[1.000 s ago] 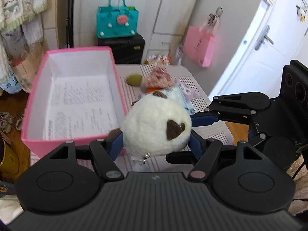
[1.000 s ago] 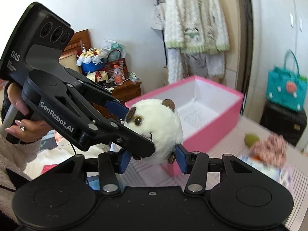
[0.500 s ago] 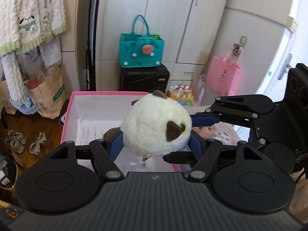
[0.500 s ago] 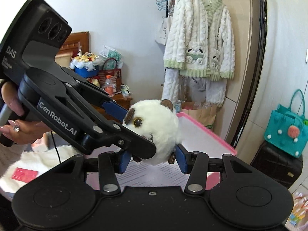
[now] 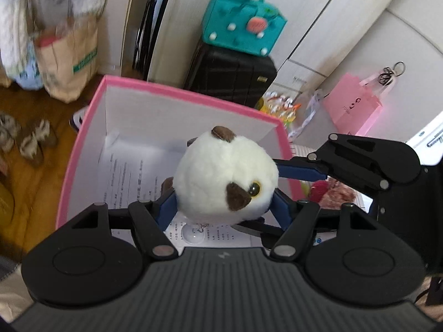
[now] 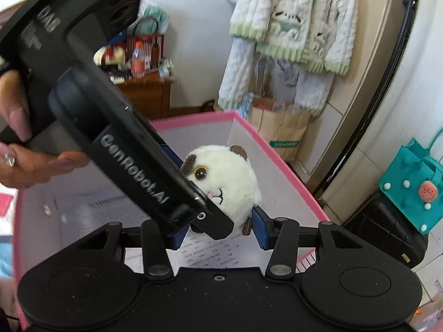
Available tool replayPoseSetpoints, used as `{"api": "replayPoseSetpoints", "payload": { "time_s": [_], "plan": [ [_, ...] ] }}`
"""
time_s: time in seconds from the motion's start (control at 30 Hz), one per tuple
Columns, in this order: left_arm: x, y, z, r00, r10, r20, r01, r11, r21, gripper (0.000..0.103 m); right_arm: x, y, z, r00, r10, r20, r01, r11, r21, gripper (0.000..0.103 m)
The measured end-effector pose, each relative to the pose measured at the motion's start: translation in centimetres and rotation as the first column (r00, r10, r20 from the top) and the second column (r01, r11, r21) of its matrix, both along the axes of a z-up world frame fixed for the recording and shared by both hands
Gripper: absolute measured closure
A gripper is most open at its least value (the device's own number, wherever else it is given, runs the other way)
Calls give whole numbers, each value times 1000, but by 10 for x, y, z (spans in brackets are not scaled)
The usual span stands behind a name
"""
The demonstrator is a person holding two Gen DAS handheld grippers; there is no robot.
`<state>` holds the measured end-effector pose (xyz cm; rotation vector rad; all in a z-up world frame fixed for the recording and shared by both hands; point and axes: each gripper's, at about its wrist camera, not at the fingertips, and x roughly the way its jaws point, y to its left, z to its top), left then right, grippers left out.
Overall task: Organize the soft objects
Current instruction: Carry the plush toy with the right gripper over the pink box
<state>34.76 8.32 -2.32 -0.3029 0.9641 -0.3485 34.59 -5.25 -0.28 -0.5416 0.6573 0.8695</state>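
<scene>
Since the earlier frame both tools have been carried, with the plush toy (image 5: 225, 175) between them, from beside the pink box (image 5: 191, 94) to a place above its open interior; in the earlier left wrist view the box lay at 10 o'clock with the worktop items beyond it, and now it fills the middle of the view. Both views have also rolled, so that the wardrobe and the teal bag (image 5: 243, 25) appear tilted.

The toy, a round white plush with brown ears and a yellow eye, is clamped by the left tool (image 5: 223, 202), whose blue pads are pressed into its sides. The right tool (image 6: 218, 228) is seen at the toy's lower part as well; its jaws are closing, and the right pad (image 6: 261, 231) is touching the fur, while the left pad is hidden behind the left tool's body. The toy is held clear of the box floor, where printed paper (image 5: 130, 177) lies.

In the right wrist view a hand (image 6: 25, 149) is seen at 9 o'clock gripping the left tool's handle. A white cardigan (image 6: 293, 27) hangs at 1 o'clock.
</scene>
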Motion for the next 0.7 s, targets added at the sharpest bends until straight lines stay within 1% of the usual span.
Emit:
{"api": "replayPoseSetpoints", "payload": {
  "time_s": [0.1,0.23,0.37,0.43,0.47,0.53,0.57,0.67,0.7],
  "plan": [
    [11,-1,-9,999,6,-40,-6,1000,1,34,6,4,-8,1000,-17,-13,16,1000,-27,51],
    [19,-4,-15,998,10,-60,-9,1000,23,34,16,12,-13,1000,-22,-11,21,997,-74,52],
    [27,-4,-21,995,8,-95,-6,1000,19,38,22,19,-20,1000,-21,6,21,989,-144,52],
    [26,-7,-21,997,-2,-82,7,999,53,38,22,18,-23,1000,-24,-3,23,988,-153,52],
    [24,-11,-18,999,-14,-52,19,995,93,38,22,18,-25,1000,-14,2,14,987,-159,52],
    [22,-13,-13,1000,-27,-6,28,991,130,39,23,22,-27,999,10,33,-4,984,-175,52],
    [22,-13,-12,999,-37,-5,37,991,125,41,24,23,-26,999,10,34,-4,985,-173,52],
    [26,-5,-13,999,-36,-39,40,995,90,47,25,23,-22,999,17,28,-12,986,-168,52],
    [27,-3,-14,999,-33,-36,36,995,89,47,25,22,-22,999,21,28,-16,984,-177,52]
  ]
}}
